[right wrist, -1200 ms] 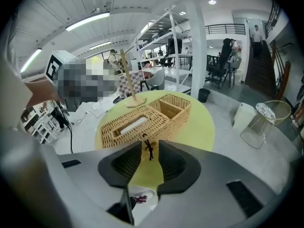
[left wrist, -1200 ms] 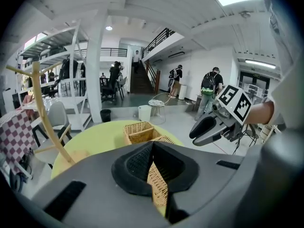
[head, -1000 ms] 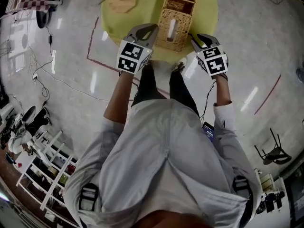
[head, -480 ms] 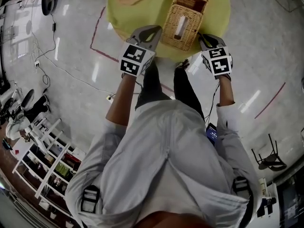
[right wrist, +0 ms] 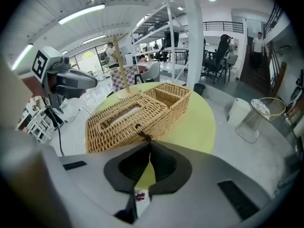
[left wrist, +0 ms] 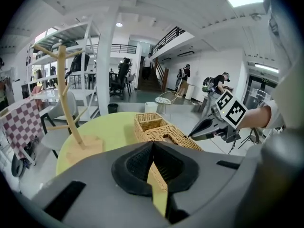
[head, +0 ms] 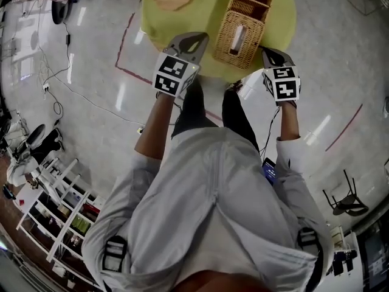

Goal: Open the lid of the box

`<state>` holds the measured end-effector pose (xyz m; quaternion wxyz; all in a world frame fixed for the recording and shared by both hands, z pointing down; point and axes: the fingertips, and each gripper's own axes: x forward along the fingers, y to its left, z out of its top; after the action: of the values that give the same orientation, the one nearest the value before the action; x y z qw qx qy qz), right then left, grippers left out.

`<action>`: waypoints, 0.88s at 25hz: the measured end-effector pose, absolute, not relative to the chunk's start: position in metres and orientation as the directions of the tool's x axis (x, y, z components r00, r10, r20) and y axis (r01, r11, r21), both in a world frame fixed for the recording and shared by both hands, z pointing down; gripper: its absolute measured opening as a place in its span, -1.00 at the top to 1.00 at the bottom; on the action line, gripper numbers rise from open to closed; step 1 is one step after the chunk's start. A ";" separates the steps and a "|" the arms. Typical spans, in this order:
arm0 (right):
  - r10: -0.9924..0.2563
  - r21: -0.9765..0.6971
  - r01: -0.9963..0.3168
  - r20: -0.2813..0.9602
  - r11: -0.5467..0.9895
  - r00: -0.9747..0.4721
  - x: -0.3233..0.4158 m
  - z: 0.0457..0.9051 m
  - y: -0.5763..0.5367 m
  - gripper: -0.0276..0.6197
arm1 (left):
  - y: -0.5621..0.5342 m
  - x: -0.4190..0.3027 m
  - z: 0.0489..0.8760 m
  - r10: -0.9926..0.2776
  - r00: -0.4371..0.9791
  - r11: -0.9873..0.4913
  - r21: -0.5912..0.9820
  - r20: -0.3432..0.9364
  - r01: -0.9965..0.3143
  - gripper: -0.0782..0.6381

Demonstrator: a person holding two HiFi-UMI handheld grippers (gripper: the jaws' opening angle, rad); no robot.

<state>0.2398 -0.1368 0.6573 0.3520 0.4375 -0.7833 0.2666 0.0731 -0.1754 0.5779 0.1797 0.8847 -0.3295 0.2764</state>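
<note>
Head camera sat above the person and faced steeply down past the shoulders, with the round table (head: 209, 5) far off at the frame top. Left gripper (head: 197, 36) camera rode low, close behind its own jaws, facing out across the table. Right gripper (head: 267, 52) camera did likewise from the opposite side. All three shared the wicker box (head: 243, 32) and table, and each gripper view caught the other gripper at its edge.

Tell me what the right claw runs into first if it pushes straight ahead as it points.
The wicker box. Its dark latch loop sits right at the tips of the shut right claw, seemingly already pinched, and the woven side wall lies just behind it.
</note>
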 end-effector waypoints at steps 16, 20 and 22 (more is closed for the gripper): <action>-0.599 -0.030 -0.922 0.752 0.386 -0.275 0.214 0.573 -0.155 0.83 | -0.209 0.039 0.537 -0.477 0.701 -0.764 0.143 0.530 -0.629 0.70; -0.614 -0.013 -0.925 0.744 0.380 -0.263 0.200 0.557 -0.162 0.83 | -0.215 0.022 0.528 -0.483 0.708 -0.767 0.140 0.515 -0.626 0.70; -0.629 -0.008 -0.927 0.732 0.375 -0.260 0.192 0.547 -0.167 0.83 | -0.216 0.014 0.524 -0.488 0.710 -0.765 0.142 0.508 -0.628 0.70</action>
<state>0.1921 -0.1674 0.5466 0.3292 0.5113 -0.7609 0.2263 0.0137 -0.2165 0.5235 0.1540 0.9116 -0.3060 0.2271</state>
